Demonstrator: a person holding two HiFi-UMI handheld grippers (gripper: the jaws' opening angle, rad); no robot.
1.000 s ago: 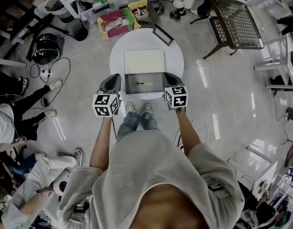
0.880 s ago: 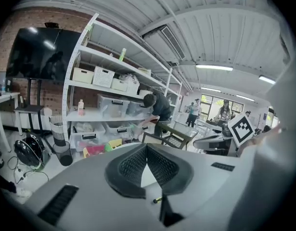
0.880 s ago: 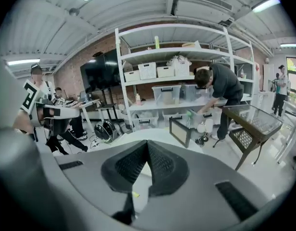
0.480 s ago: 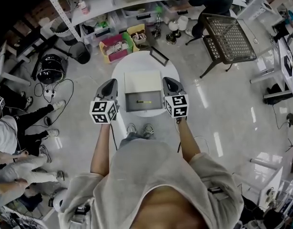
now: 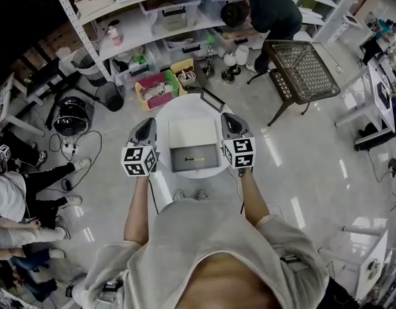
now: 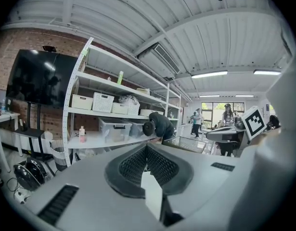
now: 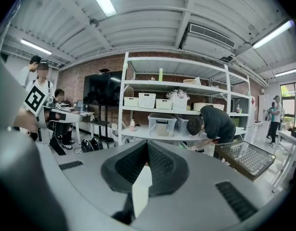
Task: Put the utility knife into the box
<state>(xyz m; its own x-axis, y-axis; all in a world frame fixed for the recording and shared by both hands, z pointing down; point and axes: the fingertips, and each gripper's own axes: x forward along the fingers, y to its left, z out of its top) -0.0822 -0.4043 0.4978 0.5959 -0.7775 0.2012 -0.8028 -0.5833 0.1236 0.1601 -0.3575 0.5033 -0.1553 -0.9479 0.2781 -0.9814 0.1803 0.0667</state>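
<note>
An open grey box (image 5: 178, 165) sits on a small round white table (image 5: 164, 118), its white lid (image 5: 193, 132) folded back. The yellow utility knife (image 5: 195, 158) lies inside the box. In the head view my left gripper (image 5: 146, 125) is held up left of the box and my right gripper (image 5: 228, 120) right of it, both well above the table. Both point out at the room. The left gripper (image 6: 147, 146) and the right gripper (image 7: 148, 143) each have their jaws closed together with nothing between them.
Behind the table stand a pink bin (image 5: 156, 87), a yellow bin (image 5: 183, 73) and white shelving (image 5: 152, 21), where a person in black (image 5: 268, 8) bends over. A mesh-topped stand (image 5: 301, 71) is at right. People sit on the floor at left (image 5: 17, 192), near cables.
The view has risen, so the table and box look smaller and farther below. Both grippers have lifted with it, staying either side of the box. The knife stays in the box.
</note>
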